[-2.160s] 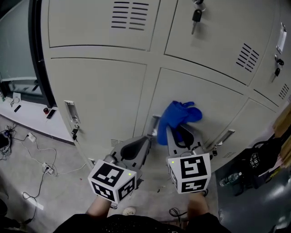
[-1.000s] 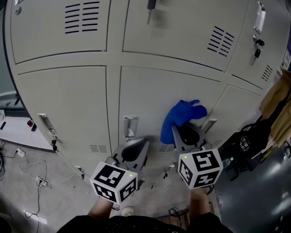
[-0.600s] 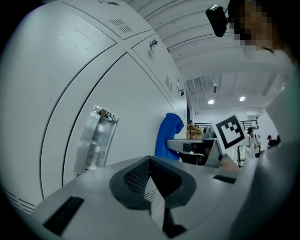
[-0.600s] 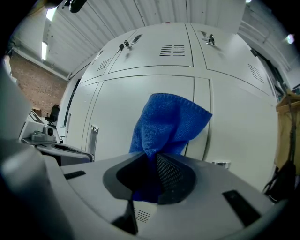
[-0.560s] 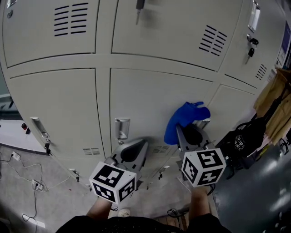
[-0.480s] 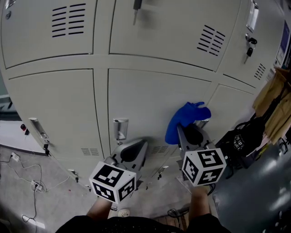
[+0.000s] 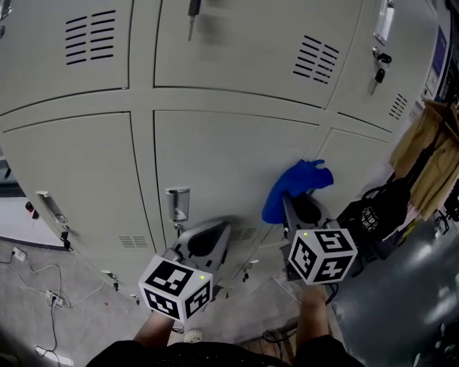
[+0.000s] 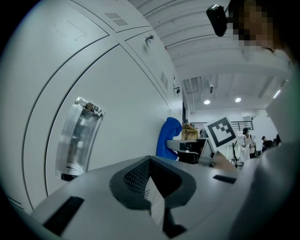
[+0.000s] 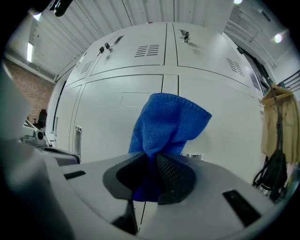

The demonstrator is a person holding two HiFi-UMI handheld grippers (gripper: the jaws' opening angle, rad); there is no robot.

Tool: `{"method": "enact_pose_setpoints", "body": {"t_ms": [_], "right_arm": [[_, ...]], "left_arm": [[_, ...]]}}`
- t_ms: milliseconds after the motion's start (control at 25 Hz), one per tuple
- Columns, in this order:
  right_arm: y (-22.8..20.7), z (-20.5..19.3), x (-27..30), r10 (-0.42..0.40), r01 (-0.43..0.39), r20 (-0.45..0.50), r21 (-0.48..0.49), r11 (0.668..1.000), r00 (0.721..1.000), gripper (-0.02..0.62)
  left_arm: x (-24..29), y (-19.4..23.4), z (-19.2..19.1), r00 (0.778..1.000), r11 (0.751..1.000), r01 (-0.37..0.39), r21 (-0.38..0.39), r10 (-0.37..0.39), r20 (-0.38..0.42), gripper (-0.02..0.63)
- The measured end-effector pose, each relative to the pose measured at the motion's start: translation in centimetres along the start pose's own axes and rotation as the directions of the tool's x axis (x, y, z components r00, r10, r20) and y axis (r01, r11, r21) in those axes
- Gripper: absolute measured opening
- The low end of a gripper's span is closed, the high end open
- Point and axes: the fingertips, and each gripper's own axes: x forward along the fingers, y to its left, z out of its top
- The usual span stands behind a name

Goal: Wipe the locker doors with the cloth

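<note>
A bank of pale grey locker doors (image 7: 215, 150) fills the head view. The blue cloth (image 7: 295, 186) sticks up from my right gripper (image 7: 294, 204), whose jaws are shut on it. The cloth (image 9: 164, 129) hangs in front of a lower door (image 9: 211, 122), near the seam between two doors; whether it touches the metal I cannot tell. My left gripper (image 7: 208, 240) is lower left of it, jaws shut with nothing between them, close to a door with a clear handle plate (image 8: 77, 136). In the left gripper view the cloth (image 8: 167, 138) shows to the right.
Keys (image 7: 192, 8) hang in upper door locks. A metal latch (image 7: 176, 204) sits on the lower middle door. A black bag (image 7: 373, 215) and a tan garment (image 7: 423, 158) hang at the right. Cables (image 7: 36, 301) lie on the floor at lower left.
The view has shifted right along the lockers. My right gripper with the cloth has stayed near the same lower door, drifting slightly right. The left gripper has kept its place beside it.
</note>
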Motion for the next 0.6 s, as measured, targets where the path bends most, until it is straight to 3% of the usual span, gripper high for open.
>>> {"method": "enact_pose_setpoints", "body": {"t_ms": [200,600], "right_arm": [[1.4,0.3,-0.9,-0.024,0.024,0.005,-0.063,0.998,1.0,0.061],[10.0,-0.2,-1.4,0.183,-0.18,0.035,-0.068,0.981,0.983,0.061]], "left_arm": [[-0.9,0.4,0.0,1.0,1.0,-0.025,0.002,0.025,0.001,0.011],[-4.5,3.4,0.3,0.99,0.99,-0.141,0.012,0.141,0.013,0.011]]}}
